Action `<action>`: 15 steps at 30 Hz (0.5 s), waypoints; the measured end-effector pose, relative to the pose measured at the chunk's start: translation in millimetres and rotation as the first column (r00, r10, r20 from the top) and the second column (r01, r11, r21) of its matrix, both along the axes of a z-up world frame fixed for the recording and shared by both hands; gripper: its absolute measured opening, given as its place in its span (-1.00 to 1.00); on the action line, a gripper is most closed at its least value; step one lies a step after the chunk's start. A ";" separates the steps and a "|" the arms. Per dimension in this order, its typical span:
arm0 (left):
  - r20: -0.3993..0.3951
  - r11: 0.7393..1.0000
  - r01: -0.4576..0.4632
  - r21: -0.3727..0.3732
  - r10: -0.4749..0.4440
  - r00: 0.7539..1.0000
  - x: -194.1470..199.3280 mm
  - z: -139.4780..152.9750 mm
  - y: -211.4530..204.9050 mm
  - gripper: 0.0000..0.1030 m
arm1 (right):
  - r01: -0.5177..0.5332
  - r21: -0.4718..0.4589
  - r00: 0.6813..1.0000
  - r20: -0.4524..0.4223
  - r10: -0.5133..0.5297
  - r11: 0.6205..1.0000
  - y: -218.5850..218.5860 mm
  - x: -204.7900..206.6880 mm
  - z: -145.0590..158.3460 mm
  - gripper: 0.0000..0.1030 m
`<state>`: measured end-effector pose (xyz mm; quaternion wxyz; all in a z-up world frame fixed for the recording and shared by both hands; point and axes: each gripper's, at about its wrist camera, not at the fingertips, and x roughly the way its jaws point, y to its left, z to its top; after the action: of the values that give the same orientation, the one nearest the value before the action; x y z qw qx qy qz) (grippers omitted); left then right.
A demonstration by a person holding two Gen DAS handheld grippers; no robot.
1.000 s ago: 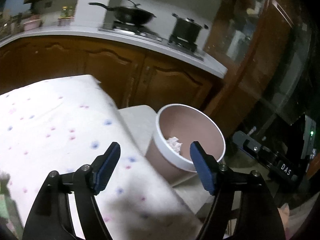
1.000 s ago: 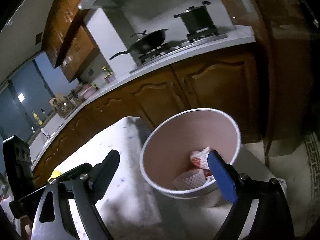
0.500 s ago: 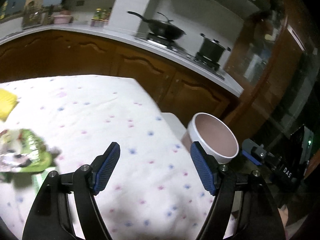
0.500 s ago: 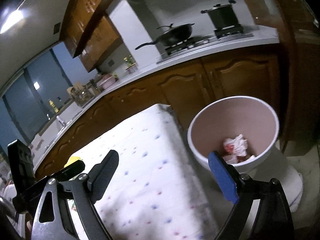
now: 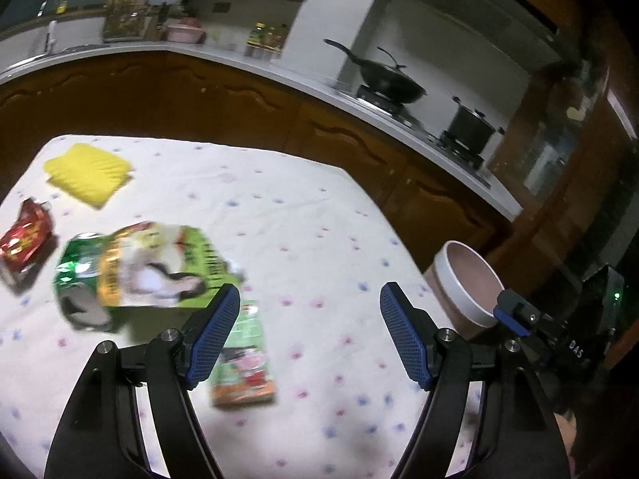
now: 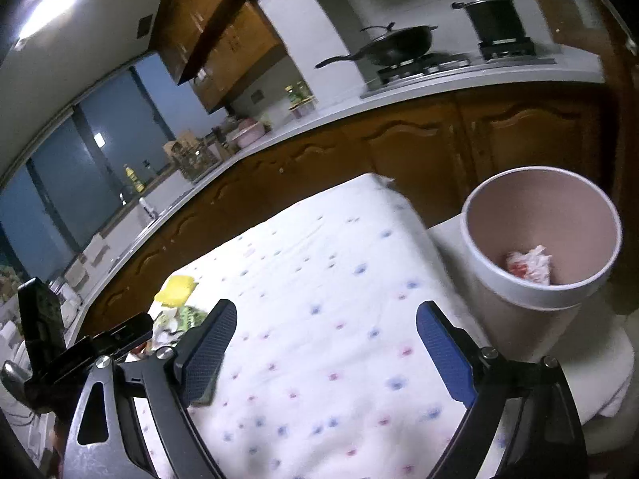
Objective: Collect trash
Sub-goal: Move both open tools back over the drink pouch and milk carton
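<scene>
A white tablecloth with small pink and blue dots (image 5: 303, 215) covers the table and fills the lower part of both wrist views. Behind it runs a row of brown cabinets under a pale countertop (image 5: 279, 76), where a black wok (image 5: 389, 84) and a black pot (image 5: 471, 127) sit on the stove.

Off the table's right edge stands a round bin (image 6: 515, 291), white-rimmed and pinkish inside, with crumpled white-and-red trash (image 6: 529, 263) at its bottom.

On the cloth, a large crumpled green snack bag (image 5: 135, 271) lies to the left of the left gripper (image 5: 309, 333). Near it, a small green and orange packet (image 5: 243, 363) lies partly behind that gripper's left finger. A yellow cloth (image 5: 88, 173) lies at the far left corner, and a red wrapper (image 5: 24, 239) at the left edge.

Both the left gripper and the right gripper (image 6: 325, 353) are spread wide with nothing between their blue pads, hovering over the cloth.
</scene>
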<state>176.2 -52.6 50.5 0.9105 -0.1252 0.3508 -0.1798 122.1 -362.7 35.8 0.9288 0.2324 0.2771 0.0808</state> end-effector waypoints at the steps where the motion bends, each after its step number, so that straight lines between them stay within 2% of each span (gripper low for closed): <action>1: 0.000 1.000 -0.008 0.001 0.008 1.000 -1.1 -0.5 5.8 0.44 | -0.010 0.000 1.000 -0.002 0.010 1.000 4.9 0.9 -0.5 0.80; 10: 0.000 0.995 -0.103 0.020 0.103 0.995 -3.2 -3.8 68.7 0.44 | -0.125 -0.015 0.992 -0.027 0.124 0.992 57.4 7.7 -5.0 0.80; 15: 0.008 0.990 -0.127 0.066 0.127 0.992 2.1 -3.7 95.9 0.53 | -0.192 -0.016 0.981 -0.044 0.191 0.981 94.0 9.9 -8.7 0.80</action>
<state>178.3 43.3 46.8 0.9243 -0.1168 0.3463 -0.1102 132.0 -268.6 27.1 0.9129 0.1969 0.3188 0.1620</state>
